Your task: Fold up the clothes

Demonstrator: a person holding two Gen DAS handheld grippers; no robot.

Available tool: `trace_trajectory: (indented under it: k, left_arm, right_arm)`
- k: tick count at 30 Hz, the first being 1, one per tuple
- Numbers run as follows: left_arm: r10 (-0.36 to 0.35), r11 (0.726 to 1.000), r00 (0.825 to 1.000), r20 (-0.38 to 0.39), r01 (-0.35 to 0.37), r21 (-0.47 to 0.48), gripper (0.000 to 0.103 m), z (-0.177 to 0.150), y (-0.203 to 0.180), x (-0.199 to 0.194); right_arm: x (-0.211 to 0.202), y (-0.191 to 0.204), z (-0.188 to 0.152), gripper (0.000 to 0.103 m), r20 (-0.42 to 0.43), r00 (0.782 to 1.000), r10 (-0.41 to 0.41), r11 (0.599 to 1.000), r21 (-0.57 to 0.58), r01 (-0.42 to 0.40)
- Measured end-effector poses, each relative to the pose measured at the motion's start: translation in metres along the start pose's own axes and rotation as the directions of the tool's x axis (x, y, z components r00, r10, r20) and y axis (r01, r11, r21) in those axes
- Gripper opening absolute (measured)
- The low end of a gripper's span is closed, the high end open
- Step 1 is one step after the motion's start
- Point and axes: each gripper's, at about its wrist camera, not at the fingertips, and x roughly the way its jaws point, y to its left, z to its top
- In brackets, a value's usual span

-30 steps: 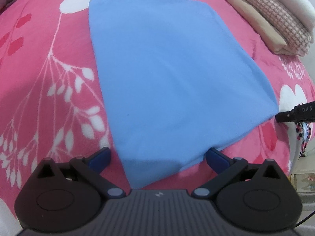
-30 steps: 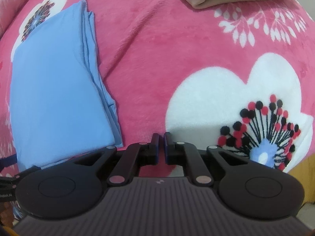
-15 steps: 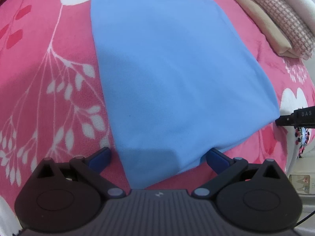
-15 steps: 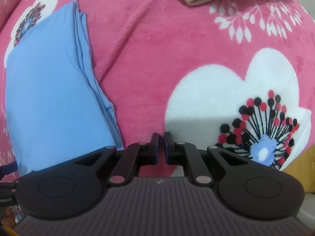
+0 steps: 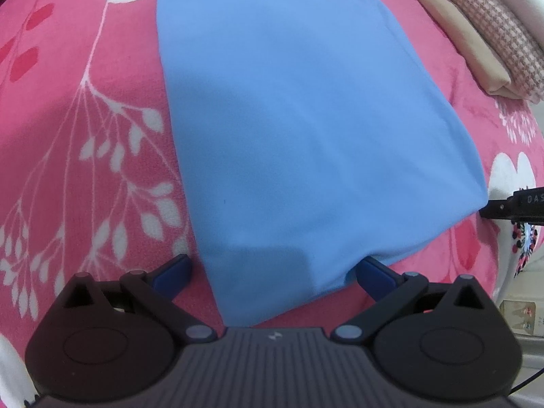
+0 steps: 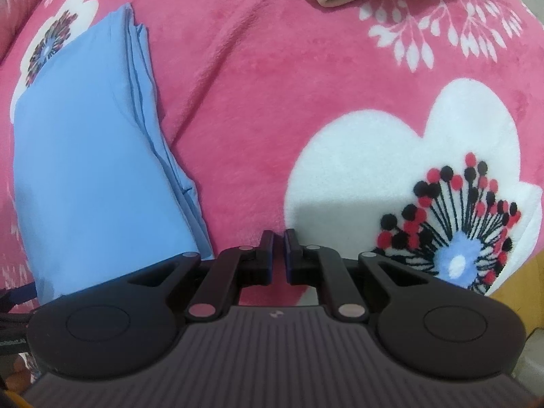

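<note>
Fleece blanket, bright pink with white flowers and leaf sprays, covers the whole surface that carries everything. On it lies one folded light-blue garment, smooth on top, its near corner reaching back between the two fingers of the left gripper. That gripper's jaws are spread wide, one blue pad on either side of the corner and neither pressing the cloth. In the right wrist view the same garment sits at the left, its stacked layer edges showing along the side that faces the open pink field.

Further right, toward the far right corner of the blanket, rests one pile of folded clothes: a tan piece, a pink houndstooth piece and a cream one, three in all, well apart from the blue garment. The right gripper hovers over bare blanket just beside the garment's right edge, its jaws drawn nearly together with only a thin slit between them and nothing in it. A large white flower with a blue centre lies at its right. Little of the room shows beyond the blanket's edge.
</note>
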Motion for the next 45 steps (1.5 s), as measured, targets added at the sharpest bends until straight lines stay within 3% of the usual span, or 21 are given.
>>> trace_trajectory:
  k: [6,17,20,29,40,42,43,45]
  left_arm:
    - [-0.001,1.0,1.0,-0.01,0.001,-0.001,0.103,0.003,-0.003,0.001]
    - [-0.003,1.0,1.0,-0.023,0.003,-0.004,0.103,-0.004,0.002,0.0]
    - [-0.003,1.0,1.0,-0.024,0.003,0.0,0.103,-0.005,0.001,0.0]
    - [0.021,1.0,1.0,-0.021,-0.02,0.023,0.103,-0.009,-0.006,0.001]
    - [0.024,0.998,1.0,0.017,-0.025,0.058,0.103,-0.02,-0.011,-0.001]
    - [0.016,0.998,1.0,0.023,-0.017,0.055,0.103,-0.022,-0.01,-0.003]
    - [0.012,0.999,1.0,0.025,-0.013,0.049,0.103,-0.023,-0.009,-0.004]
    - [0.005,1.0,0.999,0.034,-0.006,0.022,0.103,-0.024,-0.006,-0.007]
  right_arm:
    - [0.004,0.005,-0.007,0.006,0.002,1.0,0.007,1.0,-0.004,-0.007]
    - [0.009,-0.011,-0.056,0.007,0.022,0.999,0.027,0.998,0.056,-0.028]
    - [0.011,-0.017,-0.055,0.007,0.022,0.999,0.035,0.995,0.089,-0.037]
    - [0.017,-0.023,-0.055,0.007,0.026,1.0,0.015,0.999,0.049,-0.016]
    - [0.02,-0.07,-0.055,0.008,0.028,0.988,0.154,0.963,0.217,-0.156]
    - [0.005,-0.048,-0.066,0.008,0.01,0.989,0.145,0.974,0.174,-0.144]
    - [-0.017,-0.012,-0.075,0.009,0.019,0.992,0.127,0.984,0.121,-0.128]
    - [-0.032,0.006,-0.079,0.009,0.088,0.992,0.091,0.995,-0.055,-0.087]
